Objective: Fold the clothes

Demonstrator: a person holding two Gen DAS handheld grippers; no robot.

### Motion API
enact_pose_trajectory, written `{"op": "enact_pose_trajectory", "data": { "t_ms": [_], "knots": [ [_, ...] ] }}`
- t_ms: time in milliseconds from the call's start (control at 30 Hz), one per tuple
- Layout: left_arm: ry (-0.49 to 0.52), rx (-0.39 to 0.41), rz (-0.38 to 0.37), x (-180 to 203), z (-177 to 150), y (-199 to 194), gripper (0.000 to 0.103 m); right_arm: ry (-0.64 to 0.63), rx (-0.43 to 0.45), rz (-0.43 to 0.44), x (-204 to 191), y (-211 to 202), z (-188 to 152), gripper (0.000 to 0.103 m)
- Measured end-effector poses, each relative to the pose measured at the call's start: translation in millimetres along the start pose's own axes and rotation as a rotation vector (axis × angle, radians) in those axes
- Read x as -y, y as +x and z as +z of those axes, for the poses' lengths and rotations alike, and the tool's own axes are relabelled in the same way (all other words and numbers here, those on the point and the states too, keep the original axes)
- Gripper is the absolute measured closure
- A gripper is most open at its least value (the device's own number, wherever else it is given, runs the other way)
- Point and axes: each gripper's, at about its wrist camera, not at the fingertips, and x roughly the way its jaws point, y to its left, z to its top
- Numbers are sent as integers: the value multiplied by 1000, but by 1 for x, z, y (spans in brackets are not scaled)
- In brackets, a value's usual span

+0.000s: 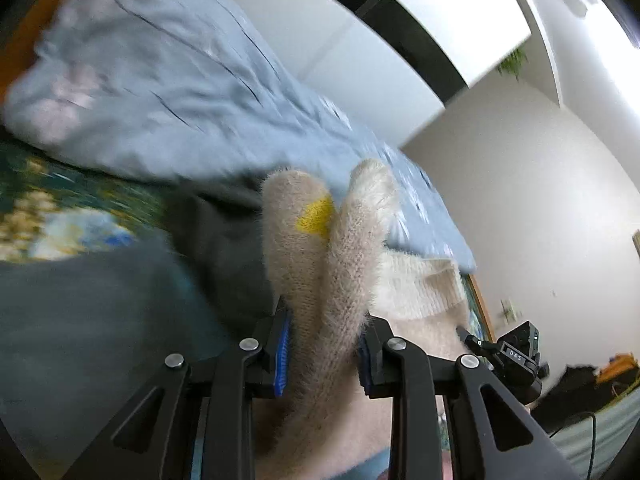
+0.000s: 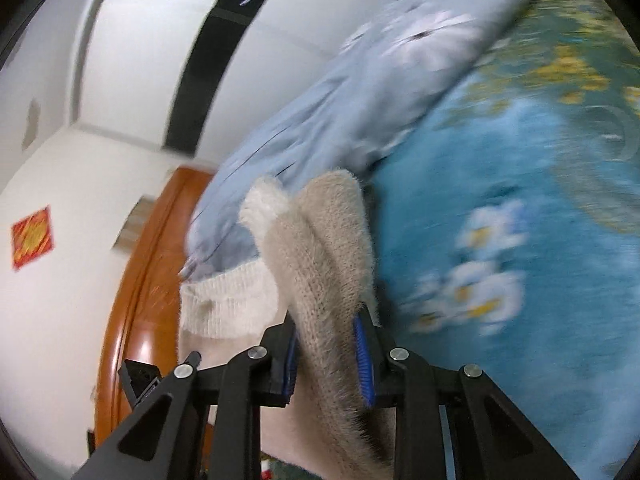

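Observation:
A fuzzy beige knit sweater (image 1: pixel 320 248) with a yellow patch and a cream ribbed cuff (image 1: pixel 424 288) is bunched between the blue pads of my left gripper (image 1: pixel 324 344), which is shut on it and holds it up above the bed. My right gripper (image 2: pixel 328 344) is shut on another fold of the same sweater (image 2: pixel 328 248); its cream ribbed edge (image 2: pixel 228 304) hangs to the left. The other gripper shows at the right of the left wrist view (image 1: pixel 516 356) and at the lower left of the right wrist view (image 2: pixel 140 376). Both views are motion-blurred.
A light blue floral duvet (image 1: pixel 152 80) is heaped on the bed, also seen in the right view (image 2: pixel 360 92). A teal floral bedsheet (image 2: pixel 520 220) covers the bed. A dark grey garment (image 1: pixel 120 288) lies below. An orange wooden headboard (image 2: pixel 140 280) and white walls stand behind.

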Motion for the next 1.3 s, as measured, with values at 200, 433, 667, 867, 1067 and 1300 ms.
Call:
{"op": "enact_pose_trajectory", "data": {
  "t_ms": [200, 433, 667, 867, 1067, 1300],
  "knots": [
    [-65, 134, 100, -58, 1, -90, 75, -57, -179, 109, -72, 94, -33, 77],
    [-195, 238, 193, -135, -12, -154, 75, -109, -348, 123, -115, 194, -80, 77],
    [-488, 192, 248, -232, -61, -136, 74, -108, -405, -5, -96, 248, -109, 77],
    [-549, 194, 278, -244, -68, -128, 65, -147, -405, -80, -89, 252, -111, 72],
    [-610, 167, 373, -238, -58, -135, 54, -174, -366, -27, -97, 226, -107, 64],
    [-279, 199, 678, -166, -41, -150, 53, -330, -224, -66, -112, 180, -107, 54]
  ]
}}
